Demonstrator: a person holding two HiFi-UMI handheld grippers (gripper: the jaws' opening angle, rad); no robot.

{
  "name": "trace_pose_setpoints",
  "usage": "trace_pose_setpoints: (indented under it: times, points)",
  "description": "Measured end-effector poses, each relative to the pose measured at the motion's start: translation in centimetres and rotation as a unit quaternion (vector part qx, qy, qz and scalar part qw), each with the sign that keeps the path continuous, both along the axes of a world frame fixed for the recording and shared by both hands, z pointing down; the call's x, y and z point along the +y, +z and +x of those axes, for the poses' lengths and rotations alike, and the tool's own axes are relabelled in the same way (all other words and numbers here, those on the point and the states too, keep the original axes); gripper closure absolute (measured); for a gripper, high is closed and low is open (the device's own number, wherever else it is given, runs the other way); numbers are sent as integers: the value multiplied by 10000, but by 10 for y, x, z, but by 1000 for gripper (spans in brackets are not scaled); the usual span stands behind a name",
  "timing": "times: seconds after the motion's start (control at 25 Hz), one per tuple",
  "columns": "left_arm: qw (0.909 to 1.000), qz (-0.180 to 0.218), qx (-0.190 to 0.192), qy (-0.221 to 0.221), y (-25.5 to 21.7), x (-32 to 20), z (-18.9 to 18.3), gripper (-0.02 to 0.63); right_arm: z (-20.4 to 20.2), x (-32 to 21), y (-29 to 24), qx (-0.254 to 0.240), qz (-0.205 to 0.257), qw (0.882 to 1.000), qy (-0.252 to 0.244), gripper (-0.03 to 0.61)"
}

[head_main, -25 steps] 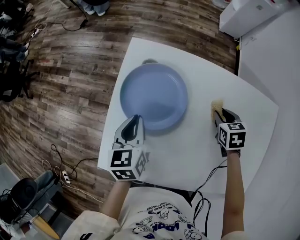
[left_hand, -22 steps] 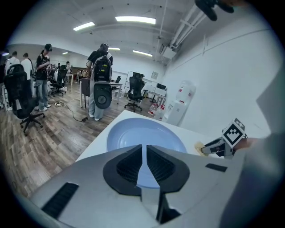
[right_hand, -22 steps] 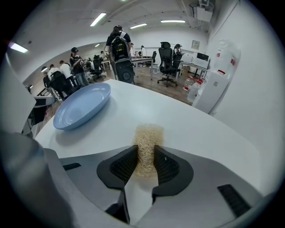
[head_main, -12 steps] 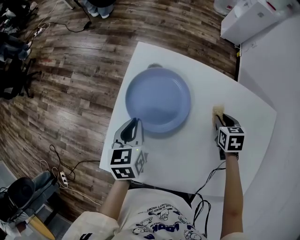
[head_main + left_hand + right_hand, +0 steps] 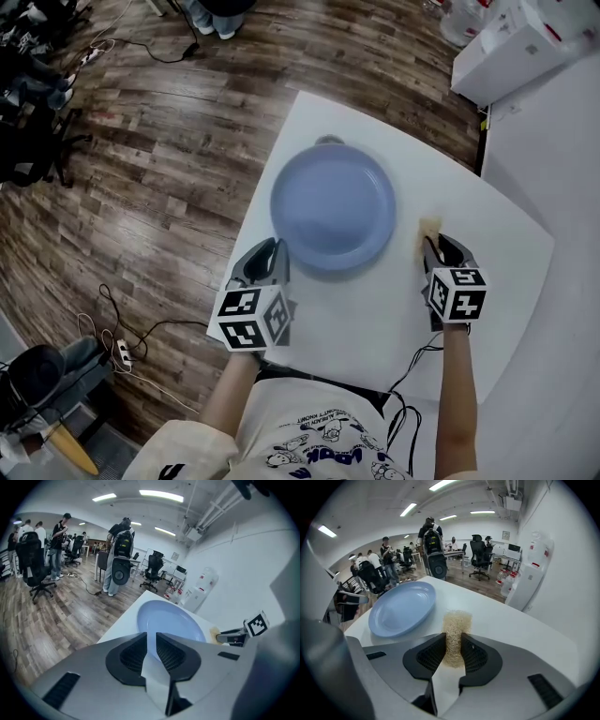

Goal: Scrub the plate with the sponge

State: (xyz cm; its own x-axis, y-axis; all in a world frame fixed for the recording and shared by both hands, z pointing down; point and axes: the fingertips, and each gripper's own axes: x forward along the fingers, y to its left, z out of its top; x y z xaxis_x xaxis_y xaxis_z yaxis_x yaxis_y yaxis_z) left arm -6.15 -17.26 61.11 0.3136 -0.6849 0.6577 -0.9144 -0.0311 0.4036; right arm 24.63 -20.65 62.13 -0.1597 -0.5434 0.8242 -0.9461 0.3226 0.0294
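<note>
The plate is round and pale blue (rim raised).

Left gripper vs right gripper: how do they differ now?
Left gripper: jaws have just been opening, and the plate rim shows in their narrow gap, not pinched. Right gripper: jaws clamped on the sponge. Left gripper sits at the plate's edge; right gripper is beside the plate, apart from it. Both angle down over the white table.
</note>
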Motion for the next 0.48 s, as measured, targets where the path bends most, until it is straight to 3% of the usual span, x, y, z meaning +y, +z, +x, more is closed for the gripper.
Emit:
trace_pose_setpoints:
  times: [0.12,0.48]
  points:
    - [9996,-124,209,-119,4,-1,-6,515,-33,-6,-10,-233,105,9993,-271,476]
    - [9936,-452,960,-390,21,-12,-7,459,-98,-23,-39,-683,389,9948,-651,476]
